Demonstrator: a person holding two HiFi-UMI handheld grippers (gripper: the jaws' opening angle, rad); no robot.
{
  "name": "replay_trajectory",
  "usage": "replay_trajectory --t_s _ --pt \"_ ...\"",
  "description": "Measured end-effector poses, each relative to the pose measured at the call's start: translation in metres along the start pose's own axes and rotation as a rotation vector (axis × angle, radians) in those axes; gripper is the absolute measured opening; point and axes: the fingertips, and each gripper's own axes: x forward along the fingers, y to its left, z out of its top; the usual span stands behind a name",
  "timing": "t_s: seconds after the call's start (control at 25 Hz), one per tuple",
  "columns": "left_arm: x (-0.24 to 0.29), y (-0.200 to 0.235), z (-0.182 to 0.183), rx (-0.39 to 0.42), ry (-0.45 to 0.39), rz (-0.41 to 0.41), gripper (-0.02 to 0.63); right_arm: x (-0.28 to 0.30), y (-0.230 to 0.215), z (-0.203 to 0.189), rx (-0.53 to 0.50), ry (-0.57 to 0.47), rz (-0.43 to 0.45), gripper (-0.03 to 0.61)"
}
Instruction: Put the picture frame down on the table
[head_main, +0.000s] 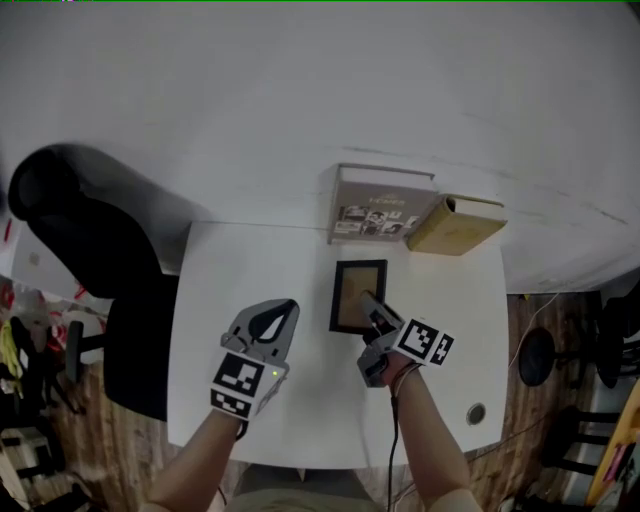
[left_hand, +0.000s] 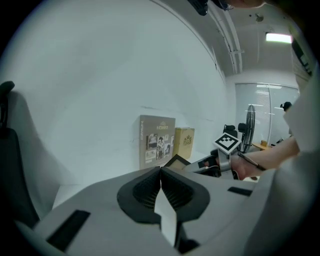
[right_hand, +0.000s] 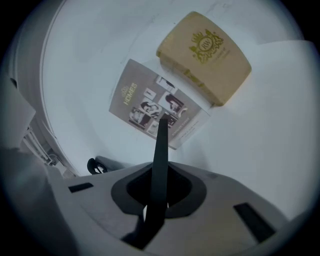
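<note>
A black picture frame with a tan inside sits over the middle of the white table, tilted. My right gripper is shut on its near right edge. In the right gripper view the frame shows edge-on as a thin dark strip running up between the closed jaws. My left gripper hovers to the left of the frame, jaws shut with nothing in them. In the left gripper view the frame peeks over my left gripper, next to the right gripper's marker cube.
A grey book printed with photos and a tan box stand at the table's far edge against the white wall. A black office chair is left of the table. A round hole sits near the front right corner.
</note>
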Motion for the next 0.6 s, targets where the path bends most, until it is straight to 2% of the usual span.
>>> replay_trajectory --t_s 0.12,0.2,0.36,0.6 --pt "0.017 0.006 -0.013 -0.016 0.006 -0.01 0.021 0.017 -0.014 -0.005 0.027 -0.011 -0.011 0.043" --pt "0.025 0.009 -0.02 -0.026 0.009 -0.016 0.021 0.025 -0.021 -0.008 0.007 -0.004 -0.046 0.043" --pt "0.035 0.015 -0.04 -0.046 0.039 -0.024 0.021 0.031 -0.032 -0.011 -0.086 0.011 -0.161 0.044" --pt "0.047 0.028 -0.062 -0.07 0.074 -0.008 0.021 0.05 -0.04 -0.005 -0.245 0.051 -0.252 0.086"
